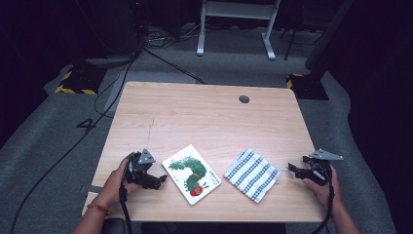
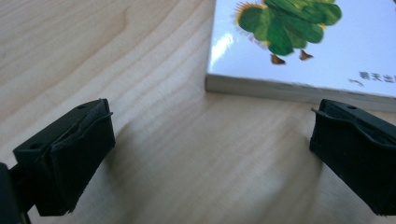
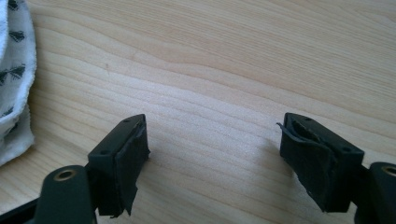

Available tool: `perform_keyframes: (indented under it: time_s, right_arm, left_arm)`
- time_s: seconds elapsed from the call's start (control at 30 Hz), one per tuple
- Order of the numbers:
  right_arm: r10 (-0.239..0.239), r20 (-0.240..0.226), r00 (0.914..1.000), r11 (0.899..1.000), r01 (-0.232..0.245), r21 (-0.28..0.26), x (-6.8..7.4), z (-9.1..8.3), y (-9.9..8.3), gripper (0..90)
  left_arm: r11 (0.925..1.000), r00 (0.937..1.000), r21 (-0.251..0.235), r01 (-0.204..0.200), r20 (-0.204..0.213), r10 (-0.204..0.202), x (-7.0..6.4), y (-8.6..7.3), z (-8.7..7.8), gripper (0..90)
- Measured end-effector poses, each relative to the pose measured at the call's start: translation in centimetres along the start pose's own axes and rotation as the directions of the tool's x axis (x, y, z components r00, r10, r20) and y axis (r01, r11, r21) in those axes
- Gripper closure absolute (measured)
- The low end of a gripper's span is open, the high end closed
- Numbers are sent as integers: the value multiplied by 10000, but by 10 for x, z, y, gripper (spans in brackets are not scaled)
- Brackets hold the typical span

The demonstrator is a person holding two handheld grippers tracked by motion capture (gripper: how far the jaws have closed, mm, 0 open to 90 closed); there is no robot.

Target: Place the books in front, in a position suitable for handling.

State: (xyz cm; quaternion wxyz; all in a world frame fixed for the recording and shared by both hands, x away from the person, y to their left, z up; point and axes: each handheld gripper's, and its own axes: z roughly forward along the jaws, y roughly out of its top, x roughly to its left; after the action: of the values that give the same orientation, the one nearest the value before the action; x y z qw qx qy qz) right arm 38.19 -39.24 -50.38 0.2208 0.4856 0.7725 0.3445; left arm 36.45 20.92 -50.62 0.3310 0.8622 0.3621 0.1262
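Observation:
A white picture book (image 1: 191,173) with a green caterpillar on its cover lies flat near the table's front middle. To its right rests a folded white cloth with dark stripes (image 1: 252,174). My left gripper (image 1: 161,180) sits low on the table just left of the book, open, with nothing between its jaws. In the left gripper view the book's near edge (image 2: 299,88) lies just beyond the left gripper (image 2: 212,140). My right gripper (image 1: 293,169) stands open a little right of the cloth. In the right gripper view the right gripper (image 3: 215,158) spans bare wood, with the cloth (image 3: 14,88) at the far left.
The light wooden table (image 1: 204,117) has a round grommet hole (image 1: 244,99) near its back right. Cables run over the grey carpet at the back left. A white desk frame (image 1: 234,29) stands behind the table.

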Motion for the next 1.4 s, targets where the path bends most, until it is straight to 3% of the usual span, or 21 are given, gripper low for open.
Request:
perform_keyframes:
  time_s: [0.07,0.17,0.4,0.5,0.57,0.67,0.7,0.73,0.77,0.87,0.9,0.97,1.03,1.1,1.13,1.3,1.33,1.4]
  right_arm:
    - [2,6,10000,10000,-2,3,0,0,0,237]
    - [16,42,10000,10000,-16,19,1,0,0,237]
    - [-235,128,9996,9993,231,294,3,-3,4,254]
    - [-431,-176,9989,9990,428,-148,11,-12,13,263]
    - [-719,-654,9953,9957,678,-630,23,-22,23,269]
    - [-1441,-1553,9773,9868,1301,-965,48,-29,37,269]
    - [-1669,-1775,9699,9837,1516,-970,55,-29,39,269]
    - [-2233,-2242,9486,9739,2075,-921,75,-24,44,269]
    - [-2233,-2242,9486,9739,2075,-921,75,-24,44,269]
    - [-2758,-2673,9233,9610,2711,-551,97,-13,45,271]
    - [-3156,-2544,9142,9478,3163,-390,104,-11,45,270]
    - [-3325,-2641,9054,9413,3361,-328,110,-8,46,270]
    - [-3041,-3072,9018,9499,3114,-264,113,-3,44,270]
    - [-3328,-2999,8941,9354,3533,155,120,9,39,259]
    - [-3335,-3056,8918,9337,3572,237,121,13,37,256]
    - [-3424,-2996,8905,9287,3690,355,120,19,35,236]
    - [-3215,-3097,8948,9369,3481,332,115,20,33,230]
    - [-3135,-3079,8983,9402,3391,323,110,21,33,228]
  left_arm:
    - [9986,9977,21,-527,421,526,10,6,5,0]
    - [9969,9948,30,-790,651,787,15,12,9,0]
    - [9984,9972,46,-566,494,563,12,8,6,0]
    - [9990,9986,34,-450,294,449,8,2,1,0]
    - [9998,9997,29,-200,168,199,3,-2,-2,0]
    - [9994,9991,10,-357,237,357,-5,-9,-8,3]
    - [9993,9993,-36,-374,71,374,-8,-12,-10,3]
    - [9996,9996,-77,-267,14,268,-12,-14,-13,11]
    - [9996,9996,-77,-267,14,268,-12,-14,-13,22]
    - [10000,10000,-22,-72,-14,72,-16,-15,-13,18]
    - [10000,10000,-21,-23,-33,23,-16,-15,-12,11]
    - [10000,10000,5,6,-68,-6,-18,-13,-11,4]
    - [10000,10000,-4,-87,-9,87,-19,-10,-9,4]
    - [9999,9999,-19,-100,36,100,-20,-7,-5,4]
    - [9998,9998,22,-213,18,213,-19,-5,-4,4]
    - [9999,9999,13,-149,82,149,-21,1,1,4]
    - [9997,9996,1,-242,150,242,-23,4,4,4]
    - [9996,9994,20,-286,199,286,-24,7,7,3]
